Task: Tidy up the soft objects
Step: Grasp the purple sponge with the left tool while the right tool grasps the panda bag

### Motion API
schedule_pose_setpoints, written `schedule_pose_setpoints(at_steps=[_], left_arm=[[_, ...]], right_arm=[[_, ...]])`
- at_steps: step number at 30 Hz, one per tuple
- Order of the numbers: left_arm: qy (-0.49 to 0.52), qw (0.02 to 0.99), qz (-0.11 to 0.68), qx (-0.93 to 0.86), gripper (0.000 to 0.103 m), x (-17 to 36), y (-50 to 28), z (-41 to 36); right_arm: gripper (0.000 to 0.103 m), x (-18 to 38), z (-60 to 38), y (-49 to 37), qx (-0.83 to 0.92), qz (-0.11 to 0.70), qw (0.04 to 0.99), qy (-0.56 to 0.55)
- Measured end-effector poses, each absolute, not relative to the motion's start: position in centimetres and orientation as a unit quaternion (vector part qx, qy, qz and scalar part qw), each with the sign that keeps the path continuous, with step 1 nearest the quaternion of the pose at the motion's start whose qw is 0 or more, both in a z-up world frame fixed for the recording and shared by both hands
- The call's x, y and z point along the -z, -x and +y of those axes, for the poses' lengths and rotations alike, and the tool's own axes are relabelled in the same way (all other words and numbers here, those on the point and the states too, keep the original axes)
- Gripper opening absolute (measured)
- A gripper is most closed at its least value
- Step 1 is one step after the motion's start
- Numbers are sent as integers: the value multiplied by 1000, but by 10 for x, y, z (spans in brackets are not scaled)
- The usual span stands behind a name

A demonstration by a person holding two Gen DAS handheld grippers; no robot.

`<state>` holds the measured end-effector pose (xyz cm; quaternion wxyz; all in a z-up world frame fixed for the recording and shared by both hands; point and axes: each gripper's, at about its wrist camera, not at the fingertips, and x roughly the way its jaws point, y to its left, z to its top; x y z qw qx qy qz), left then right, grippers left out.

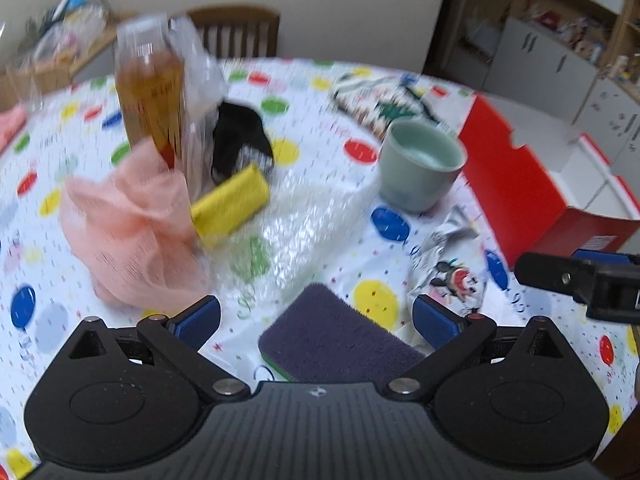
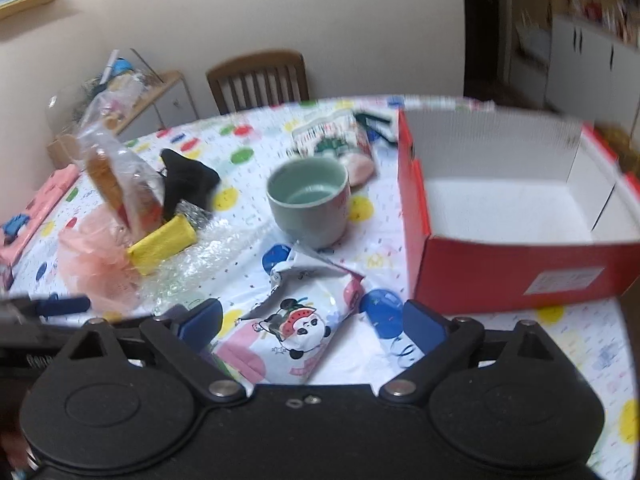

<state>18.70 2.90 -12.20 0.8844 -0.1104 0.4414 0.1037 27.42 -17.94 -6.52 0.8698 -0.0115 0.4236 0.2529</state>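
Round table (image 2: 248, 216) under a balloon-print cloth; red box (image 2: 516, 276) at 3 o'clock, white inside, its side label too blurred to read; bare cloth along its near edge; left gripper (image 1: 316, 320) wide, purple sponge (image 1: 336, 340) between its jaws, untouched; right gripper (image 2: 312, 324) wide over panda-print pouch (image 2: 300, 320), writing illegible.

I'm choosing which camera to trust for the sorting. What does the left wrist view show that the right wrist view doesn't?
Only left: the purple sponge between the open left claw.
Only right: the red box's empty white inside, and the panda packet unblocked.
Both: green cup, yellow roll, pink mesh, bubble wrap.
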Motion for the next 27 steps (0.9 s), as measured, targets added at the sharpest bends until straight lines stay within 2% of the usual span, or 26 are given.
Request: schedule_pose_setpoints(at_steps=[8,21,27], left_arm=[[165,838,499,-147,102,144,-212,29],[236,788,529,-207,102,166,-224,33],[245,783,532,-211,90,171,-227,30]], right_arm=[[91,89,-157,-311,-223,496,839,-24],[88,120,-140,-336,-145,542,826,-56],[82,133,-135,-340,-128,556,820,-56]])
